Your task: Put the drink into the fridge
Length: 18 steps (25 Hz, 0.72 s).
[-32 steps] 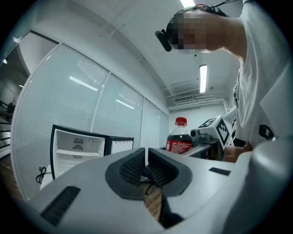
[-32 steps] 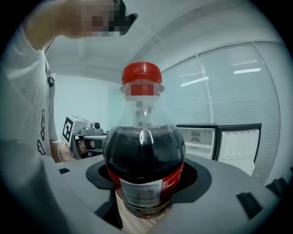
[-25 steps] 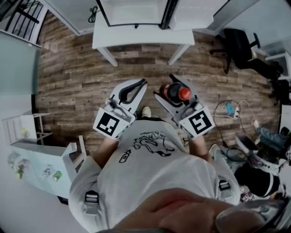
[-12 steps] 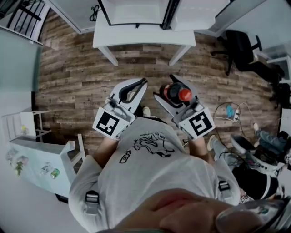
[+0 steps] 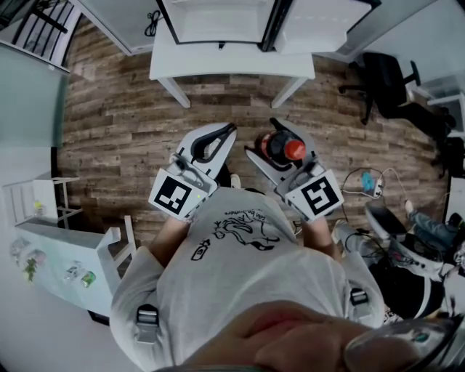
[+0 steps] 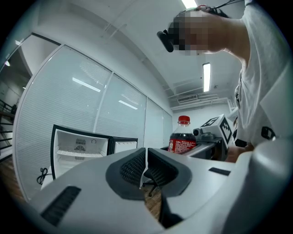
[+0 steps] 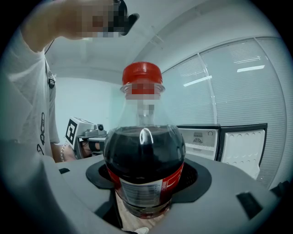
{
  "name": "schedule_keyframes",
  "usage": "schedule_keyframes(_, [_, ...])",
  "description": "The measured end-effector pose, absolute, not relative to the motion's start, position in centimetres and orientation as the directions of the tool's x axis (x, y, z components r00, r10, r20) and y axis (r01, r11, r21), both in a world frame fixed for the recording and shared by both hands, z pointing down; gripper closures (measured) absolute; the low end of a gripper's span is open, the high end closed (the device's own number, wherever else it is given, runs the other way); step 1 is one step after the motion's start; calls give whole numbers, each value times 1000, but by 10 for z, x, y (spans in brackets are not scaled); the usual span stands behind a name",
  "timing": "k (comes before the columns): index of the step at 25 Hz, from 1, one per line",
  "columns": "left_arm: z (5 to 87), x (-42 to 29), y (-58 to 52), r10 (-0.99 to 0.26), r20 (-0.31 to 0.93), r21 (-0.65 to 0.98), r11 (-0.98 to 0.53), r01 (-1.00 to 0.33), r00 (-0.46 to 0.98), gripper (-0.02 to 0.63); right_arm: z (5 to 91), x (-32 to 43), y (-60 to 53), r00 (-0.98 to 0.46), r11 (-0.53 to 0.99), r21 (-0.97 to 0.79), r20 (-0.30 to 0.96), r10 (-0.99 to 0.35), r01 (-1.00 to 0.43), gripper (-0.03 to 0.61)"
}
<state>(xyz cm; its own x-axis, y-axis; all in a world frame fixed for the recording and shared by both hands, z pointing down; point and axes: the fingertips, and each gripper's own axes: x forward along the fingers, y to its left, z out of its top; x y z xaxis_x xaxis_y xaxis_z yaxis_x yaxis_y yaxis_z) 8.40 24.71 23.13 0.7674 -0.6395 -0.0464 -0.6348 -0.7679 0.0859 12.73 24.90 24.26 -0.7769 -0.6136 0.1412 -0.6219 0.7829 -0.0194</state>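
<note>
The right gripper is clamped around the cola bottle, which stands upright with its red cap on top, above the wooden floor near the white table. An open fridge stands along the table's far edge. The left gripper is pressed closed on nothing, just beside the bottle

One left gripper, one right gripper, one drink bottle, one fridge, one table

Glossy clear plastic bottle, smooth red plastic cap, weathered wood-plank floor, matt cloth shirt
</note>
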Motion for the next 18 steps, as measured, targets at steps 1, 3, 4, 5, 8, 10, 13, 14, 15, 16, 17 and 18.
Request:
schedule_keyframes(1, [231, 83, 244, -640, -49, 86, -768, -635, 767, 595, 242, 126, 246, -777, 783, -18, 140, -614, -622, 256])
schedule_keyframes(3, [229, 80, 240, -639, -54, 89, -768, -634, 767, 597, 242, 124, 241, -776, 782, -17, 137, -615, -623, 256])
schedule_keyframes(4, [229, 79, 237, -639, -56, 89, -769, -633, 768, 597, 241, 123, 238, -776, 782, -18, 135, -616, -623, 256])
schedule_keyframes(5, [229, 79, 234, -637, -56, 89, -770, -632, 769, 597, 241, 122, 235, -776, 781, -19, 134, -617, -624, 256])
schedule_keyframes(8, [228, 78, 221, -633, -53, 90, -773, -628, 772, 597, 240, 121, 221, -774, 780, -18, 135, -618, -626, 256])
schedule_keyframes(10, [228, 76, 212, -631, -51, 93, -775, -626, 774, 598, 240, 119, 212, -775, 781, -14, 138, -617, -625, 256])
schedule_keyframes(13, [230, 70, 198, -629, -44, 96, -776, -624, 776, 598, 241, 114, 196, -775, 781, -18, 140, -616, -624, 256])
schedule_keyframes(14, [230, 67, 193, -629, -44, 96, -776, -623, 776, 598, 240, 112, 191, -775, 781, -19, 139, -616, -624, 256])
schedule_keyframes(15, [230, 64, 187, -629, -45, 96, -776, -624, 776, 598, 240, 109, 185, -775, 781, -17, 139, -617, -624, 256])
schedule_keyframes(16, [229, 61, 181, -630, -46, 96, -775, -624, 775, 598, 239, 106, 179, -774, 781, -14, 139, -617, -625, 256])
schedule_keyframes(17, [229, 57, 175, -631, -46, 95, -775, -625, 775, 598, 238, 103, 173, -773, 780, -11, 140, -618, -626, 256])
schedule_keyframes(18, [229, 53, 169, -632, -45, 96, -774, -626, 774, 598, 238, 99, 167, -772, 779, -10, 140, -619, -627, 256])
